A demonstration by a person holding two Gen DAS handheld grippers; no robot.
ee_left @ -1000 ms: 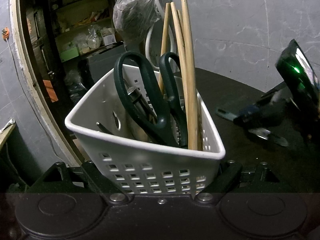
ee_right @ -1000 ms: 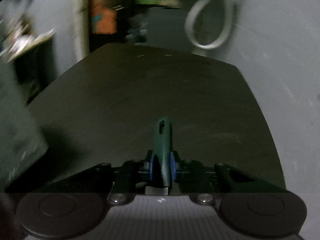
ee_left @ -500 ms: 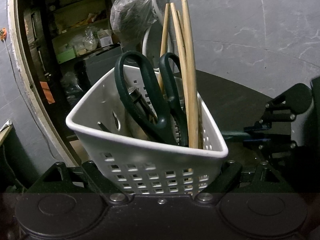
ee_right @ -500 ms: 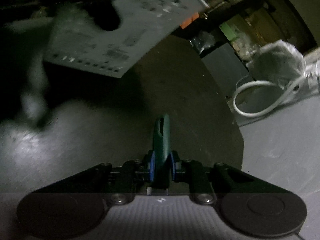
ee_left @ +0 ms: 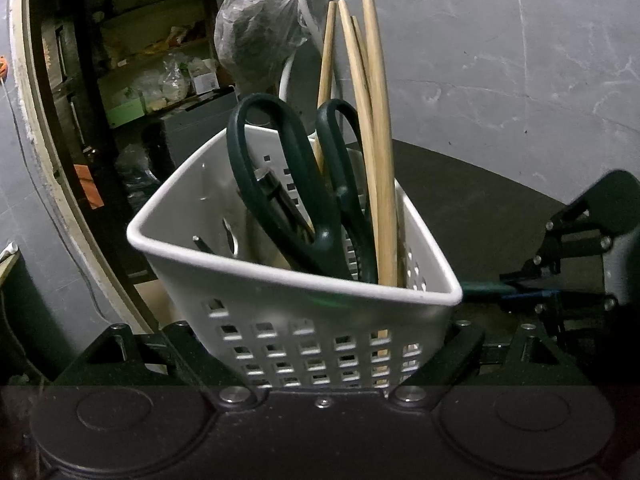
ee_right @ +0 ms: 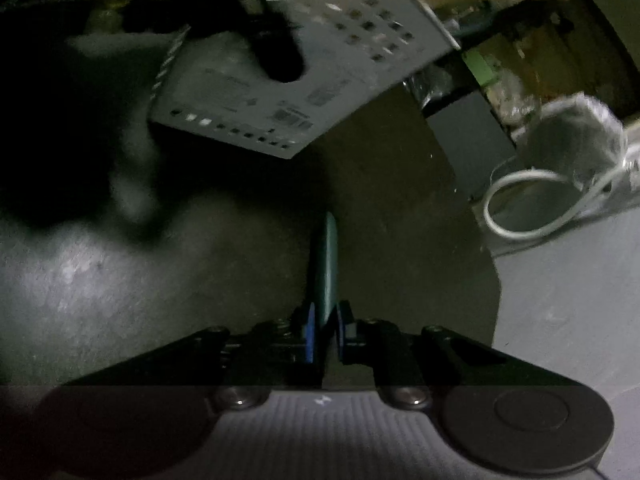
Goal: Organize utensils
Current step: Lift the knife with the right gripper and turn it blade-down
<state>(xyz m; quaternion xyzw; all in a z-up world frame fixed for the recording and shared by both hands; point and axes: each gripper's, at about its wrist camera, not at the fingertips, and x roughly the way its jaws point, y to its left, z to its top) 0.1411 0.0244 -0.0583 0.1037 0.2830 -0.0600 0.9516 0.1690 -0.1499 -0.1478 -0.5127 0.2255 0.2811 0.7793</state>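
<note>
Left wrist view. A dark round table [ee_left: 472, 196] fills the right middle of the frame, backed by a grey marbled wall [ee_left: 500, 48]; an open doorway with cluttered shelves [ee_left: 140, 68] occupies the upper left. At centre, a white perforated basket [ee_left: 304, 320] is clamped between the fingers of the left gripper [ee_left: 320, 360], whose arms press its lower left and lower right walls. Inside the basket, handles up, stand dark green scissors [ee_left: 288, 184] and, just to their right, four wooden sticks [ee_left: 380, 152] that rise to the top of the frame — a slim dark utensil [ee_left: 280, 196] leans behind the scissor loops. A plastic-wrapped bundle [ee_left: 256, 44] and a white hose [ee_left: 288, 80] hang behind, at upper centre. At the right edge the right gripper [ee_left: 516, 288] appears side-on, level with the basket rim.

Right wrist view, dim and partly blurred. The basket's underside [ee_right: 280, 92] lies at upper centre, the table [ee_right: 392, 208] below it, the hose loop [ee_right: 520, 208] at right. At lower centre the right gripper [ee_right: 324, 332] is clenched on a dark green handle [ee_right: 326, 264] — its blue pads [ee_right: 309, 332] press both sides, the jaws closing further. The handle points up the frame toward the basket, apart from it.
</note>
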